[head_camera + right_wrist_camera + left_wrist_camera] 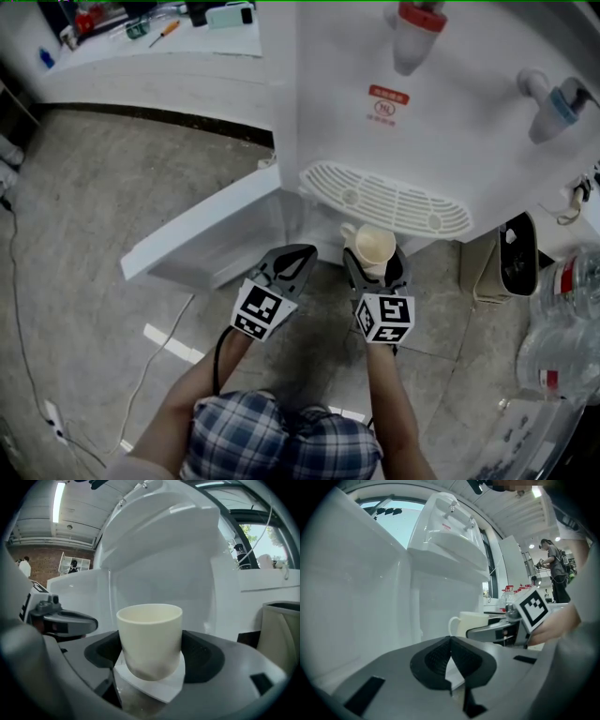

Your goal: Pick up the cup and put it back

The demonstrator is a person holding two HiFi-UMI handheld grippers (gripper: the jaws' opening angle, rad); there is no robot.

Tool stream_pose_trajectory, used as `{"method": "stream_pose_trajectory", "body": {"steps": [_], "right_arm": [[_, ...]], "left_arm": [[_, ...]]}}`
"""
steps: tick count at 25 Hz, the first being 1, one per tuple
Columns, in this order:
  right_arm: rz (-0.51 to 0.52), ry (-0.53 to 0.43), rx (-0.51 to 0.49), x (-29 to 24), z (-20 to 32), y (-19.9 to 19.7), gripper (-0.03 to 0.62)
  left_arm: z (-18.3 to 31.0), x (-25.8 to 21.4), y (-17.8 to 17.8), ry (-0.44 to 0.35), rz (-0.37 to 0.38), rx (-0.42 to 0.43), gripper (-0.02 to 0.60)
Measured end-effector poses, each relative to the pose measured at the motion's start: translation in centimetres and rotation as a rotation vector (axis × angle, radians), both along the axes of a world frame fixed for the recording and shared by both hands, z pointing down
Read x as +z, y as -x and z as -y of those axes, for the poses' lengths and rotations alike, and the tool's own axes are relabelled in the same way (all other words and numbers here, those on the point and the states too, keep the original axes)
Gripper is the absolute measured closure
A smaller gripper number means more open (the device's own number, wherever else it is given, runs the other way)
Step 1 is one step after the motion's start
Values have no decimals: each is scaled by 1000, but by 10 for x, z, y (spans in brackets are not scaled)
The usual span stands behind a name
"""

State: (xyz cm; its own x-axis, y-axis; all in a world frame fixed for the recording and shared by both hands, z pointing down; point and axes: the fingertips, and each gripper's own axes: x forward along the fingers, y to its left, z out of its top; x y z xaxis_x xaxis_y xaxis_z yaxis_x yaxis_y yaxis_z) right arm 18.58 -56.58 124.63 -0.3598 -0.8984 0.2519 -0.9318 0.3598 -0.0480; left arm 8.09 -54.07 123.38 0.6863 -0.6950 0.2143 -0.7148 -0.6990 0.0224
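Two tools sit side by side in front of a white water dispenser point(450, 112), just below its drip grille point(384, 199). The right tool point(151, 654) holds the cream cup point(150, 637) – its dark pads point(202, 656) press on the cup's sides. The cup is upright, mouth up, with its handle turned toward the left tool point(451, 641). That tool's jaws are closed tip to tip with nothing between them, close beside the cup but not touching it.
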Motion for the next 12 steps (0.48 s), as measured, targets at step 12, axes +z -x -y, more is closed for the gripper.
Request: {"method": "stream_pose_trajectory", "body": {"steps": [12], "right_arm": [[-119,72,31,73,74,10,186]], "left_arm": [[-1,6,-1,13,2,7,557]]}}
